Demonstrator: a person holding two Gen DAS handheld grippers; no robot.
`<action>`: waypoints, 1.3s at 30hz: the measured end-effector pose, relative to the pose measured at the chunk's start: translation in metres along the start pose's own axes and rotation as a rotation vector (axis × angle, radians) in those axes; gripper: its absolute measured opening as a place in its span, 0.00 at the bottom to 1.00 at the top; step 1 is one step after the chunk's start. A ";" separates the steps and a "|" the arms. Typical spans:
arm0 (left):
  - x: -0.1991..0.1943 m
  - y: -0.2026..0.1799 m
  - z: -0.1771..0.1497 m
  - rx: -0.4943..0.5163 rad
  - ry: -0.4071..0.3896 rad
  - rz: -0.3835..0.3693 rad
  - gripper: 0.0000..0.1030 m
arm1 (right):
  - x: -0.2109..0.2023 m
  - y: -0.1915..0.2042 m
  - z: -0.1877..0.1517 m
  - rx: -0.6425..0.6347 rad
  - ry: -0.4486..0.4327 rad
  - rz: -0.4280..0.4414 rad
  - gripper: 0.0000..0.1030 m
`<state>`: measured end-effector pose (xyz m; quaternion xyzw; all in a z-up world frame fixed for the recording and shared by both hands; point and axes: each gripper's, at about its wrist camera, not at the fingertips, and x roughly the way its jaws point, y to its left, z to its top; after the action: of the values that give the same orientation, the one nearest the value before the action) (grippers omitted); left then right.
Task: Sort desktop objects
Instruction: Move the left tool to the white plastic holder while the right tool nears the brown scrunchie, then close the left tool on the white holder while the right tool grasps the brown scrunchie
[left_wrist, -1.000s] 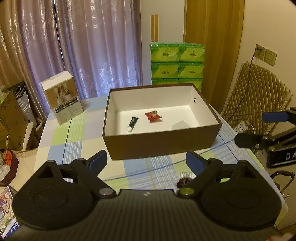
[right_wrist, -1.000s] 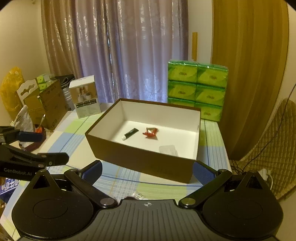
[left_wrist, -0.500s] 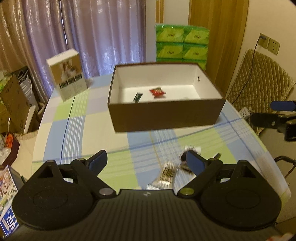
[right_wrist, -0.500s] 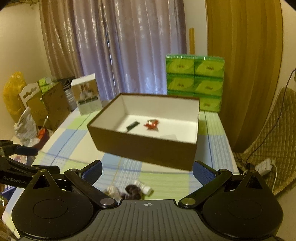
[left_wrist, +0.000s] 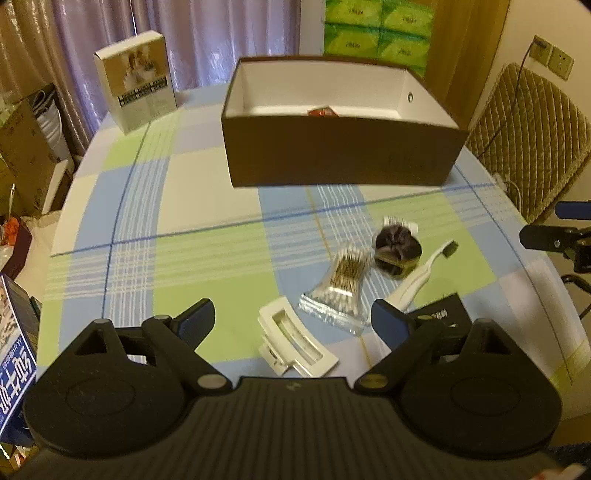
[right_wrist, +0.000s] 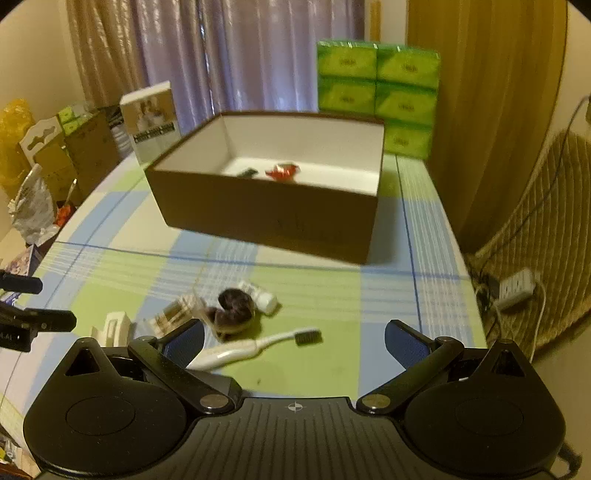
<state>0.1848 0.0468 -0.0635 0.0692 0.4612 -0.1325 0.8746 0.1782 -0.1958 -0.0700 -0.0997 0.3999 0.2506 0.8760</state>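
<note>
With both my left claw and right claw spread wide and empty above the surface, I'd drop the left squarely over the white clip, pinch its long sides, then carry it to the brown box.

Bare tablecloth at 10–11 o'clock of left gripper: free passage. Brown box blocks 12; clutter cluster at 1.
</note>
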 end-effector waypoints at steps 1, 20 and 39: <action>0.003 0.000 -0.002 0.002 0.009 -0.004 0.86 | 0.003 -0.002 -0.002 0.011 0.009 -0.003 0.98; 0.076 0.006 -0.014 -0.008 0.156 -0.014 0.78 | 0.040 -0.029 -0.011 0.124 0.114 -0.044 0.98; 0.111 0.039 -0.010 -0.062 0.226 0.023 0.38 | 0.092 0.005 0.016 0.107 0.143 0.079 0.98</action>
<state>0.2479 0.0683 -0.1608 0.0621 0.5597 -0.0995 0.8204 0.2371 -0.1524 -0.1282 -0.0546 0.4780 0.2557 0.8385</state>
